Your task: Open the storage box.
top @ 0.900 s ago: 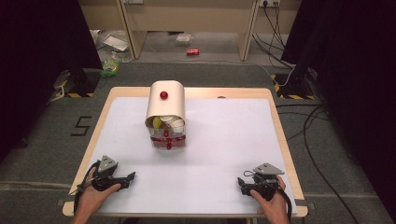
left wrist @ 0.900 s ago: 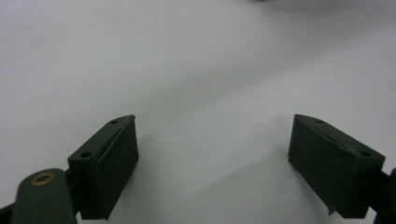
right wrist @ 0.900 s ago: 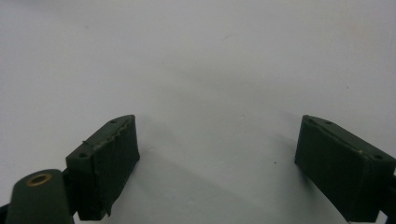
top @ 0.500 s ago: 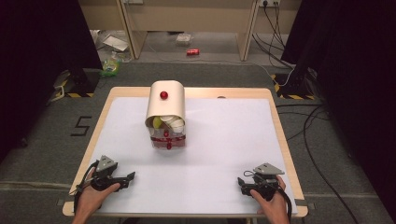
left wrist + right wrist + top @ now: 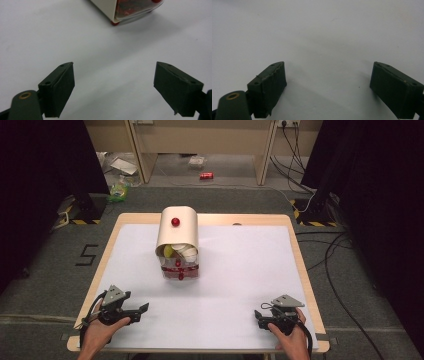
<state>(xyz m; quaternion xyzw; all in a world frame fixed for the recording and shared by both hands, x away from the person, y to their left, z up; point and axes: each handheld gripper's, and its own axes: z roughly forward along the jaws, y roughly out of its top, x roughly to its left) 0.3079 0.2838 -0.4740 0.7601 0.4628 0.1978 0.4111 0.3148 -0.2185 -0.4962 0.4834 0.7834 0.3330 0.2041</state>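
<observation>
Both pairs of fingers [image 5: 61,86] stand spread wide with nothing between them.

We see the left gripper [image 5: 139,311] and right gripper [image 5: 260,316] resting near the front corners of the white table [image 5: 240,270], well apart from the cream bread box [image 5: 177,232], which sits toward the table's middle back with its red knob [image 5: 175,221] on top and its front holding cups and red-trimmed items.

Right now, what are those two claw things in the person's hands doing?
Left gripper: open, holding nothing, above the white table.
Right gripper: open, holding nothing.
</observation>
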